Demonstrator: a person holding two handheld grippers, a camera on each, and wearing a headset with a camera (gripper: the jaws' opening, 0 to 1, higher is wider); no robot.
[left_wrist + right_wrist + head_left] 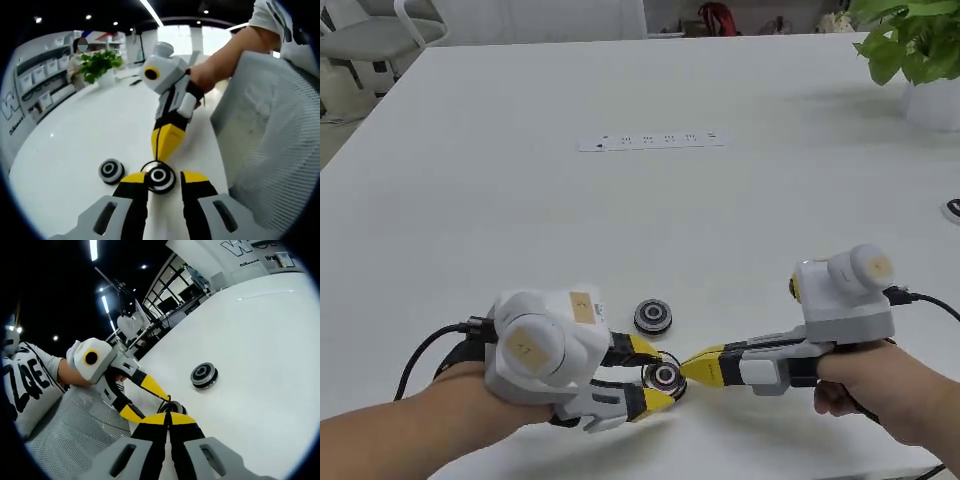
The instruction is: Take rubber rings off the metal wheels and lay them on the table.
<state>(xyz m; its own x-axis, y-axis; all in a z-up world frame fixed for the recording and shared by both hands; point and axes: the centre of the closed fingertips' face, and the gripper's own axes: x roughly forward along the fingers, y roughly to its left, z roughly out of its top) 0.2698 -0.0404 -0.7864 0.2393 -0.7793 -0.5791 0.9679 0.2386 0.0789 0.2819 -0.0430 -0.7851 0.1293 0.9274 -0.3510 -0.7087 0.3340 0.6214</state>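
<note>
A small metal wheel (666, 377) with a black rubber ring sits between the yellow fingertips of my left gripper (655, 375), which is shut on it just above the white table (620, 220). In the left gripper view the wheel (160, 178) is squeezed between the jaws of the left gripper (164, 177). My right gripper (690, 368) comes in from the right with its tips together against the wheel's edge, pinching a thin loop of the rubber ring (148, 165). A second wheel (652, 316) with its ring on lies flat on the table just behind.
A white power strip (650, 141) lies across the table's middle. A potted plant (918, 55) stands at the far right corner, and a chair (380, 30) beyond the far left edge. A mesh chair back (270, 130) is close to the near edge.
</note>
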